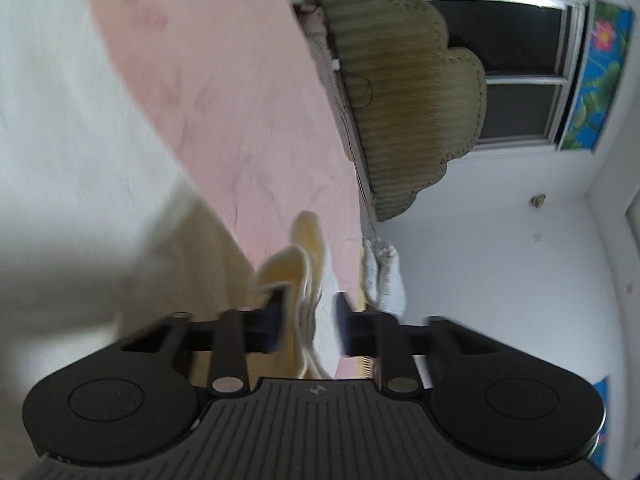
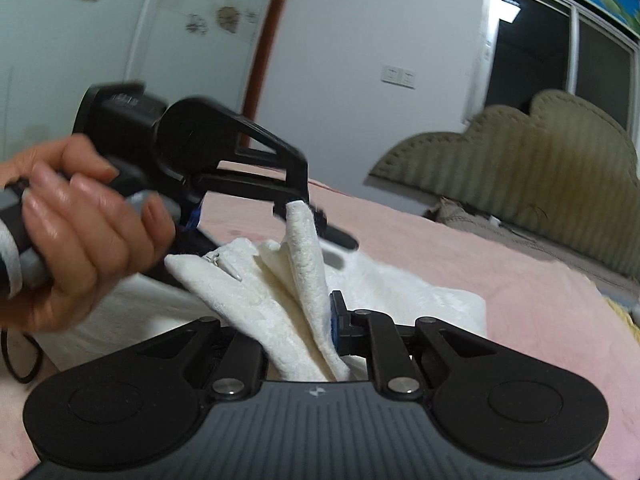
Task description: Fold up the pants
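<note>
The white fleecy pants lie on a pink bed sheet, with one edge lifted. In the left wrist view the pants fill the left side. My left gripper has its jaws apart, and a cream fold of the pants stands between them against the left pad. In the right wrist view the left gripper, held by a hand, touches the raised tip of the fabric. My right gripper is shut on a bunch of the pants near the camera.
An olive padded headboard stands at the bed's far end, also in the left wrist view. A dark window and white wall lie behind it. A wall switch is on the far wall.
</note>
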Demonstrator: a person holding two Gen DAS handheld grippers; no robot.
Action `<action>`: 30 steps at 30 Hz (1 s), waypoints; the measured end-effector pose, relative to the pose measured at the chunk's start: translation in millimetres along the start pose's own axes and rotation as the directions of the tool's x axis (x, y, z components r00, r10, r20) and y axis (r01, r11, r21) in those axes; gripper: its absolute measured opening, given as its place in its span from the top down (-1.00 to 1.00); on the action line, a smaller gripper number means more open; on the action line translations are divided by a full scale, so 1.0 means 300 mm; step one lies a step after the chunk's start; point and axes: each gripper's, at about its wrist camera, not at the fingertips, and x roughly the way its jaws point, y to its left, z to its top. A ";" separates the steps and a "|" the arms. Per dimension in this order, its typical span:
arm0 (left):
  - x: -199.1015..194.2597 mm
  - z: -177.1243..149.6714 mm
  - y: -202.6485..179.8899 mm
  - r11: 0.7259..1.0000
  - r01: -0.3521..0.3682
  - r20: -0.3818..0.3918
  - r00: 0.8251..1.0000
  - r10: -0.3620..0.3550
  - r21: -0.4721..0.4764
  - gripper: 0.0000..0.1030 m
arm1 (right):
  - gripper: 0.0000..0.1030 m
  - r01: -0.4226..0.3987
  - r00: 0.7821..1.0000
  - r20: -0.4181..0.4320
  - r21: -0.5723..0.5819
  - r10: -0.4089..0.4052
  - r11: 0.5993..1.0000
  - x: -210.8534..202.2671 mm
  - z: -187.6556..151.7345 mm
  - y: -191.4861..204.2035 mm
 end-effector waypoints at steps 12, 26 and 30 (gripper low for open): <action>-0.209 -0.037 -0.133 0.716 -0.550 0.310 0.835 0.455 0.429 0.83 | 0.77 -0.214 0.976 -0.060 -0.127 0.208 0.968 0.160 0.042 0.228; -0.350 -0.071 -0.062 0.526 -0.740 0.473 0.672 0.570 0.419 0.44 | 0.46 -0.479 0.866 -0.167 -0.003 0.472 0.878 0.097 0.090 0.148; -0.374 -0.051 -0.054 0.564 -0.736 0.464 0.676 0.573 0.376 0.44 | 0.46 -0.481 0.854 -0.167 0.107 0.493 0.870 0.170 0.098 0.088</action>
